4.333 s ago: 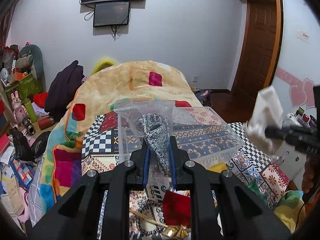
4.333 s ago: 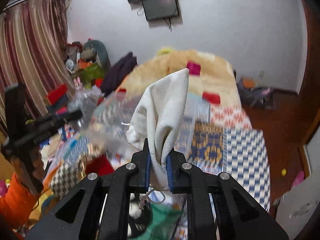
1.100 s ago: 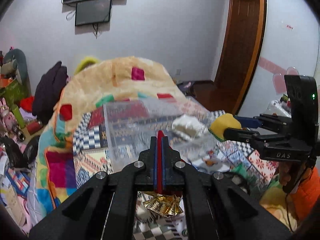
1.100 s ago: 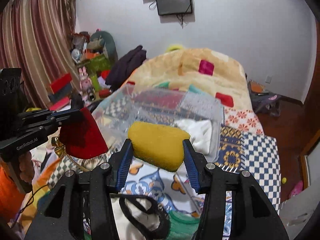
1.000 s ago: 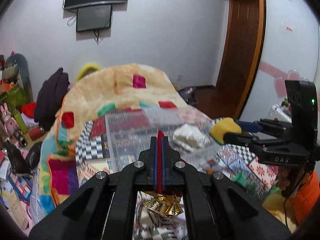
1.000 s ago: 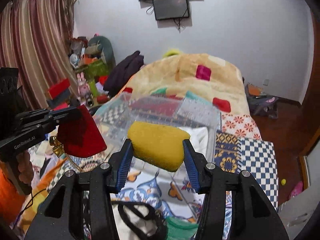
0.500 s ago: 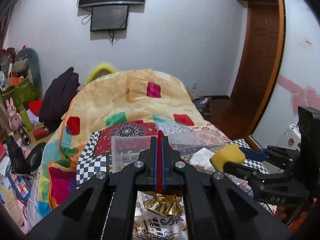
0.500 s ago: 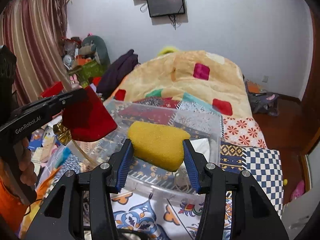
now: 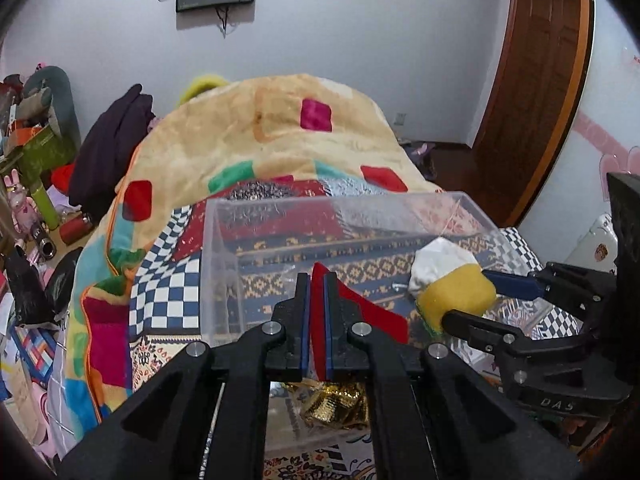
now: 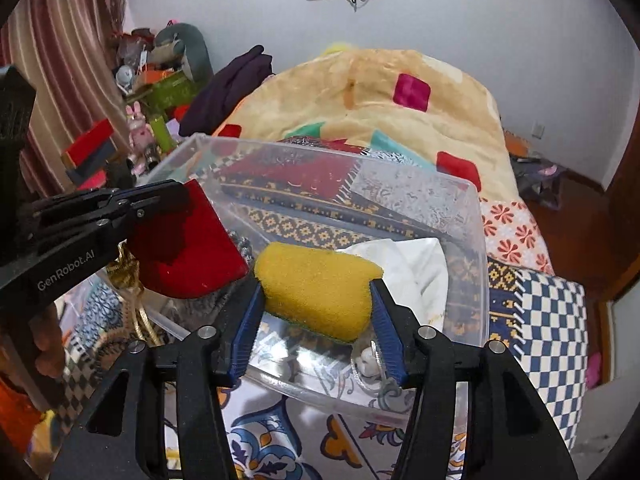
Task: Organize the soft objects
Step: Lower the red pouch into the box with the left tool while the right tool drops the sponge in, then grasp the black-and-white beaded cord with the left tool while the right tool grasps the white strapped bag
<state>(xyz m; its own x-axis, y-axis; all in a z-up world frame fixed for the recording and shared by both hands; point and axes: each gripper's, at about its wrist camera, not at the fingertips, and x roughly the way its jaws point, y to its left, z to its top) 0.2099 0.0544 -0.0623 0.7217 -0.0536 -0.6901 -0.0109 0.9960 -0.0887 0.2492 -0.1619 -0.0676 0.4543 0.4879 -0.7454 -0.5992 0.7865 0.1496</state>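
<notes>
A clear plastic bin (image 9: 224,256) (image 10: 476,240) stands on the patterned bedspread. My left gripper (image 9: 317,312) is shut on a red fabric pouch (image 9: 368,312) (image 10: 188,248) with gold bells (image 9: 336,404) hanging under it, held over the bin's near-left part. My right gripper (image 10: 316,292) is shut on a yellow sponge (image 10: 316,288) (image 9: 456,296), held just above the bin's near edge. A white cloth (image 10: 416,268) (image 9: 436,260) lies inside the bin behind the sponge. A grey knitted item (image 10: 242,246) shows in the bin behind the pouch.
A beige blanket with coloured squares (image 9: 280,136) is heaped behind the bin. A dark garment (image 9: 112,152) and cluttered shelves (image 10: 160,80) are on the left. A wooden door (image 9: 532,92) is on the right. A checkered spread (image 10: 552,320) lies right of the bin.
Both grippers have moved forward and down to the bin; the pouch and sponge now hang over its inside. Earlier, the grey item and white cloth were held, now they lie in the bin.
</notes>
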